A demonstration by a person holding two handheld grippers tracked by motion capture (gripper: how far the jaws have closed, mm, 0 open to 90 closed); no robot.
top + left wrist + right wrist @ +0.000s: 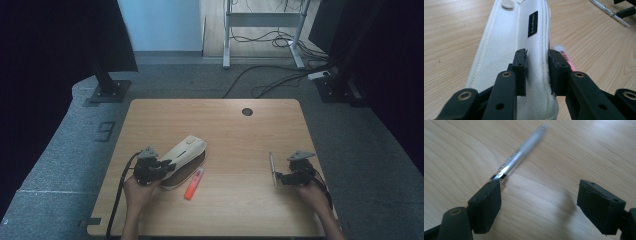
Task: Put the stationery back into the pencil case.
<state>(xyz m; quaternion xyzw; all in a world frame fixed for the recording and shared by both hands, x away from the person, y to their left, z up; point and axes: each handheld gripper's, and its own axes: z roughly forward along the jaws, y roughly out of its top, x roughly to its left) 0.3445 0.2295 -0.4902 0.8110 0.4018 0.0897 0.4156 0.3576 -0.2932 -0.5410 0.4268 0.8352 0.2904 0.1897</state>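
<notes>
The pen (520, 155) lies on the desk (240, 135) just ahead of the right gripper (537, 202), its long axis running away from the wide-open jaws, its near end beside one jaw, not between them. The right hand is far nearer. The left gripper (537, 72) pinches the white pencil case (506, 45); an orange highlighter (194, 183) lies beside it.

We look from high above the near edge, forward and down over the whole desk (220, 125). Left-tongs camera sits close along a white pouch (511, 50), also seen from above. Right-tongs camera rides low over the desk beside a pen (521, 155), likewise shared.
</notes>
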